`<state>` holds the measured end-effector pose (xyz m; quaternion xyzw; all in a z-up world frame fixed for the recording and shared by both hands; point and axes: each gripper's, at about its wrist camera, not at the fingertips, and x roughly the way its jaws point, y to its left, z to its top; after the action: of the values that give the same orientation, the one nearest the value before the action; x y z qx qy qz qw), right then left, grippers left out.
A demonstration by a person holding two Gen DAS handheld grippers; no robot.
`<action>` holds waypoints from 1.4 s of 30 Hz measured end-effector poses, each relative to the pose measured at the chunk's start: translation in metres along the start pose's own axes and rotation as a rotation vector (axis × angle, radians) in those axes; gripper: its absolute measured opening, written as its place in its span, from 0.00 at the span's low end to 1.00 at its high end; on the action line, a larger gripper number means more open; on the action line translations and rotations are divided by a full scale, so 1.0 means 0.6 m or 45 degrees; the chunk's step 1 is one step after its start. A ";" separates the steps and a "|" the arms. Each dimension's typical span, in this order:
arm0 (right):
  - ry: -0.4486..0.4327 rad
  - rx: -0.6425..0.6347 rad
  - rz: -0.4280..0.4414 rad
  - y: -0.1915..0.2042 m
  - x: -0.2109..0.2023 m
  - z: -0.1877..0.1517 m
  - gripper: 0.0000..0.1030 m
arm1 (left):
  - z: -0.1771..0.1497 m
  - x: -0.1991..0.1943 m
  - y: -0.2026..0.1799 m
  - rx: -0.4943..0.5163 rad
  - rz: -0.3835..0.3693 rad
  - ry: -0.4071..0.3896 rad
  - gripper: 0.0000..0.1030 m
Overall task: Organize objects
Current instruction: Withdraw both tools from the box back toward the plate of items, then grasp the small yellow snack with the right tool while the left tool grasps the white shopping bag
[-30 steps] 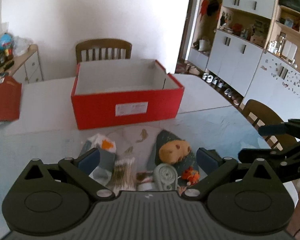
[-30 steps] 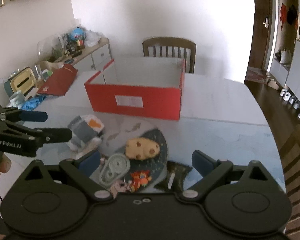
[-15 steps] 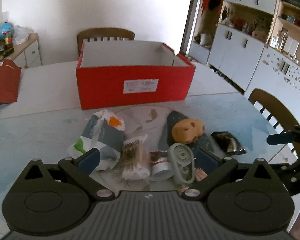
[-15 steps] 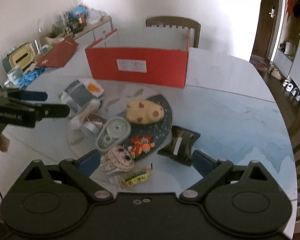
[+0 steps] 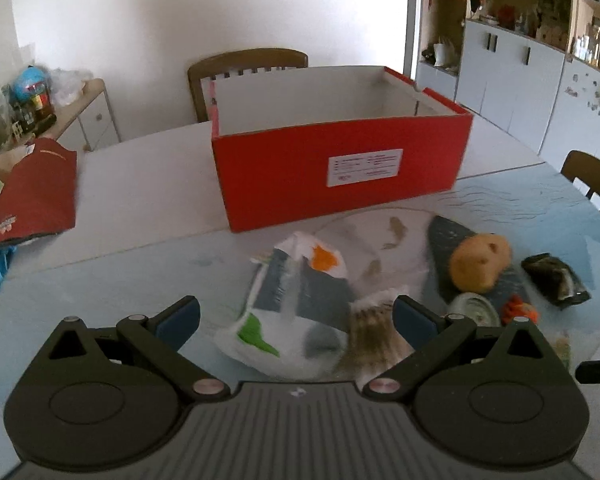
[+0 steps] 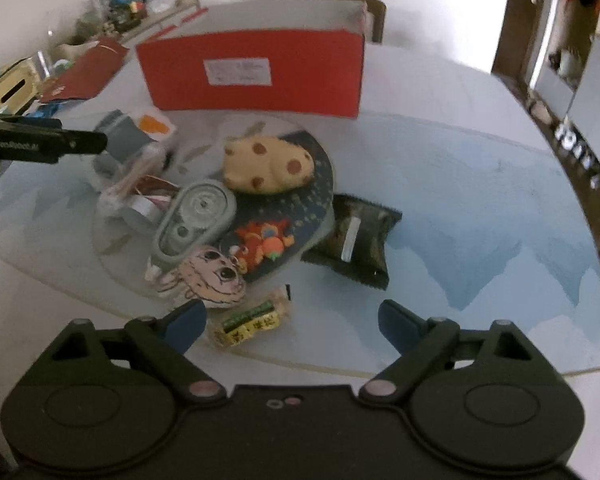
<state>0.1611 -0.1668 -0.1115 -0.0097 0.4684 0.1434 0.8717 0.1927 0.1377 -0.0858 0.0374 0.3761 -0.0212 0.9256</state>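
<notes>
Right claw [image 6: 292, 322], wide but just narrowing, holds nothing; yellow-green candy packet [image 6: 249, 323] lies just beside its left finger.

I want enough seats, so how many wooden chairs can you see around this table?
2. One chair stands behind the red box at the table's far side; another chair sits at the right edge. More may be hidden out of frame.

The right gripper [image 6: 290, 320] hangs over the table [image 6: 480, 208], jaws wide and just narrowing, nothing pressed between them; a yellow candy wrapper [image 6: 250, 322] lies below. Beyond sit a dark packet [image 6: 354, 236], a spotted plush [image 6: 268, 162] and, farther off, a red box [image 6: 252, 74]. The left gripper [image 6: 72, 140] enters from the left.
</notes>
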 end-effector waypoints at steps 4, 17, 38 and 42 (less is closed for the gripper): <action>0.035 -0.018 -0.003 0.005 0.015 -0.004 0.89 | 0.008 0.017 0.011 0.019 0.010 0.006 1.00; 0.117 -0.056 0.009 0.028 0.044 -0.003 0.86 | 0.013 0.105 0.033 -0.024 -0.025 0.160 1.00; 0.081 -0.126 -0.007 0.036 0.041 0.002 0.54 | -0.011 0.125 0.036 -0.016 -0.072 0.236 0.69; 0.075 -0.099 -0.010 0.031 0.037 0.001 0.50 | -0.013 0.117 0.038 -0.016 -0.068 0.233 0.54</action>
<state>0.1683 -0.1435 -0.1274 -0.0496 0.4879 0.1579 0.8571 0.2390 0.1602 -0.1388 0.0235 0.4599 -0.0402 0.8867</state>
